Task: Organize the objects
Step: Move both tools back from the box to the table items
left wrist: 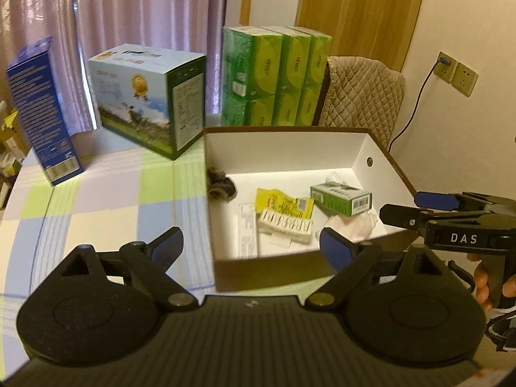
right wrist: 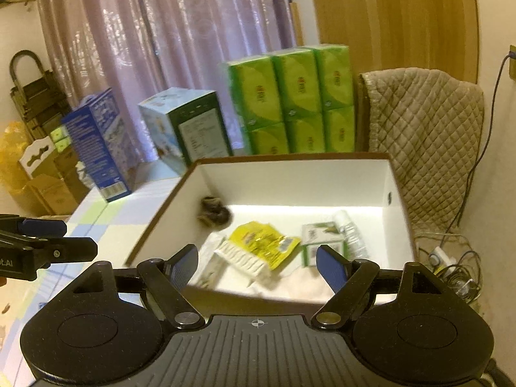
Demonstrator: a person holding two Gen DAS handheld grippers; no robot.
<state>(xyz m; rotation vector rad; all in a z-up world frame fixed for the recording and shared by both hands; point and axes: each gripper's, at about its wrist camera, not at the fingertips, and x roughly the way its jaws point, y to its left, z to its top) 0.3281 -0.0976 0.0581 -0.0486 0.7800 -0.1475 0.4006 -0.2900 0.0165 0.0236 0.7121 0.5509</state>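
An open box with white inside walls (left wrist: 283, 151) (right wrist: 290, 180) and a brown rim stands on the checked table. In it lie a dark furry clump (left wrist: 222, 184) (right wrist: 214, 214), a yellow packet (left wrist: 283, 203) (right wrist: 261, 242), a white strip pack (left wrist: 285, 225) (right wrist: 242, 258), a small green carton (left wrist: 342, 198) (right wrist: 322, 242), a clear bottle (right wrist: 350, 232) and white plastic wrap (left wrist: 354, 225). My left gripper (left wrist: 253, 245) (right wrist: 80, 238) is open and empty, at the box's near left corner. My right gripper (right wrist: 259, 264) (left wrist: 400, 205) is open and empty above the box's near wall.
A tall blue carton (left wrist: 42, 113), a light-blue printed box (left wrist: 151, 96) and stacked green tissue packs (left wrist: 277, 77) stand behind the box. A quilted chair cover (left wrist: 364, 93), wall sockets (left wrist: 454, 74) and cables (right wrist: 458, 274) are at the right. Cardboard boxes (right wrist: 42, 180) sit off the table's left.
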